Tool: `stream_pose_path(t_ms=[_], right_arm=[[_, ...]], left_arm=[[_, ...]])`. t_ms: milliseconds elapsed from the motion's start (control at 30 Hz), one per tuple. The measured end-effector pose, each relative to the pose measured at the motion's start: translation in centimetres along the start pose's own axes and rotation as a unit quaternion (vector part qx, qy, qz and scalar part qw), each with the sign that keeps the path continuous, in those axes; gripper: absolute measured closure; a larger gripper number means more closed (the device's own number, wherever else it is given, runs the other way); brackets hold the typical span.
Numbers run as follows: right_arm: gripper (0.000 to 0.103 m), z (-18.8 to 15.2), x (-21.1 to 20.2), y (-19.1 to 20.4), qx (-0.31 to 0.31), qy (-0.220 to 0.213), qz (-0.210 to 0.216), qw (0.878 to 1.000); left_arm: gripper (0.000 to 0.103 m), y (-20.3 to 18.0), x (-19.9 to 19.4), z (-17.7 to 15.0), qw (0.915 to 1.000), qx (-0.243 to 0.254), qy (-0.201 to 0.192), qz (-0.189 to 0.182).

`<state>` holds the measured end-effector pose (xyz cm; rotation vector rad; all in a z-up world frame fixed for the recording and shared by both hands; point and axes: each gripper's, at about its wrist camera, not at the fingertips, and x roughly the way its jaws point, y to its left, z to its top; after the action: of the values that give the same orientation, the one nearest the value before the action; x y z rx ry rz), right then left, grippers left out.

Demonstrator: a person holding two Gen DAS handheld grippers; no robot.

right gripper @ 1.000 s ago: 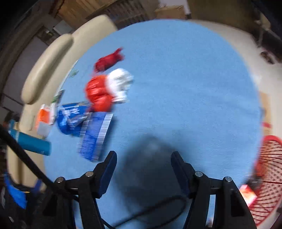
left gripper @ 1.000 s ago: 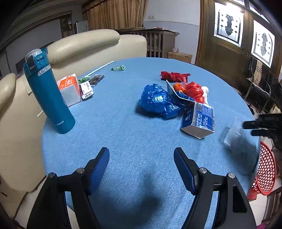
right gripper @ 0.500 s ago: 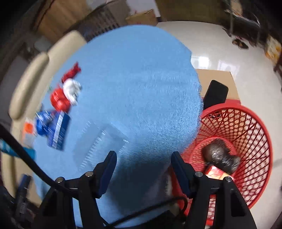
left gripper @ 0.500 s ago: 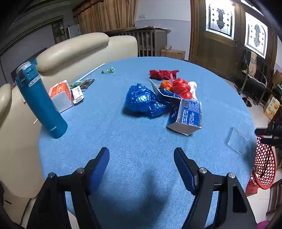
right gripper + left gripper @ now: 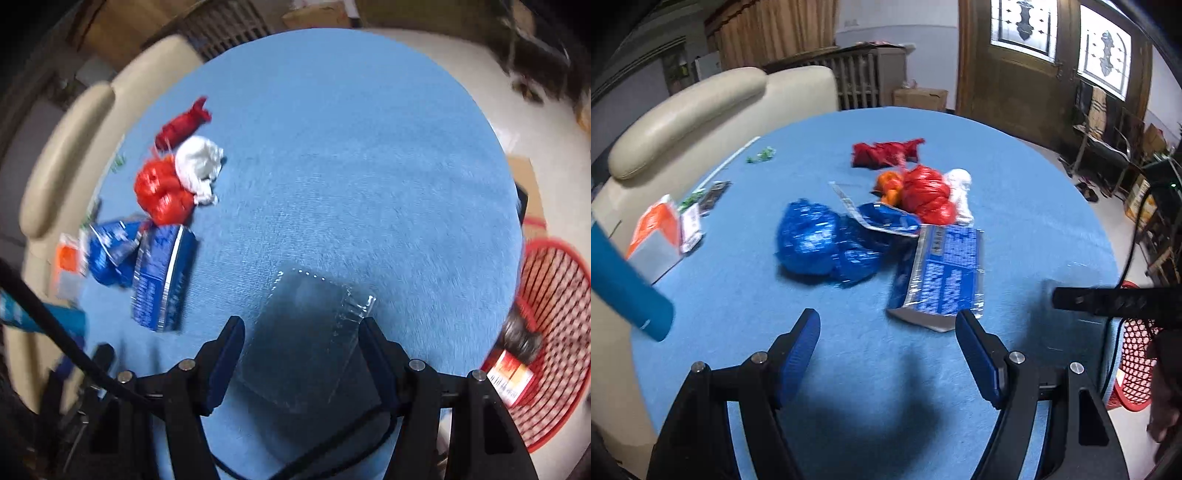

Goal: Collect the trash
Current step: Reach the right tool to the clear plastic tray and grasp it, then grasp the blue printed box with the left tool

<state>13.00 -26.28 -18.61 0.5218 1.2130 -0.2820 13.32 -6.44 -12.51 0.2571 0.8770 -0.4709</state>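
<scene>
— Trash first: from the left wrist, where is it against the left claw?

— Blue carton lies just past the claw's right finger on the blue counter; blue bag farther up-left, red bag beyond. The claw is open and empty above bare cloth.

— And the right wrist?

— Clear plastic tray lies flat on the counter, between the fingers of the right claw. That claw stands open; whether the pads touch it I cannot tell. The red basket sits off the counter's right edge.
</scene>
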Motion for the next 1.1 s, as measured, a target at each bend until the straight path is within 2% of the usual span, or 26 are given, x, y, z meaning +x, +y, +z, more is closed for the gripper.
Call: stream_pose_path(t_ms=[100, 200, 300, 367, 500, 567, 633, 700, 800, 1100], right_arm=[[0.038, -0.2, -0.2, 0.6, -0.055, -0.02, -0.017, 0.998], [0.052, -0.5, -0.8, 0.1, -0.096, -0.039, -0.045, 0.994], [0.057, -0.7, -1.6, -2.1, -0.091, -0.032, -0.013, 0.995], [0.057, -0.9, -1.9, -2.6, -0.099, -0.033, -0.026, 0.994], [0.057, -1.6, -2.4, -3.5, -0.099, -0.034, -0.009, 0.994], [0.057, -2.0, -2.9, -3.9, -0.095, -0.037, 0.012, 0.995], [0.057, -2.4, -3.6, -4.3, -0.093, -0.044, 0.028, 0.994], [0.057, -2.7, -4.1, -4.4, -0.094, -0.055, 0.033, 0.993], [0.057, -3.2, -5.0, -4.5, -0.092, -0.072, 0.045, 0.992], [0.057, -5.0, -8.2, -5.5, -0.08, -0.126, 0.082, 0.985]], left_arm=[[0.027, -1.0, 0.6, 0.5, 0.9997, 0.008, 0.003, -0.022], [0.027, -1.8, 1.3, 1.2, 0.9988, 0.008, 0.01, -0.047], [0.027, -2.8, 2.5, 1.9, 0.9977, 0.008, 0.023, -0.063], [0.027, -3.1, 3.8, 2.3, 0.9974, 0.001, 0.038, -0.062], [0.027, -2.6, 6.1, 2.6, 0.9958, -0.038, 0.062, -0.056], [0.03, -1.9, 6.7, 2.4, 0.9937, -0.063, 0.065, -0.067], [0.039, -1.5, 6.4, 2.2, 0.9941, -0.07, 0.052, -0.065], [0.041, -1.2, 6.1, 2.0, 0.9942, -0.072, 0.051, -0.062], [0.042, -0.9, 4.7, 1.2, 0.9936, -0.08, 0.044, -0.067], [0.042, -2.6, -2.5, -0.9, 0.9981, -0.046, -0.013, -0.04]])
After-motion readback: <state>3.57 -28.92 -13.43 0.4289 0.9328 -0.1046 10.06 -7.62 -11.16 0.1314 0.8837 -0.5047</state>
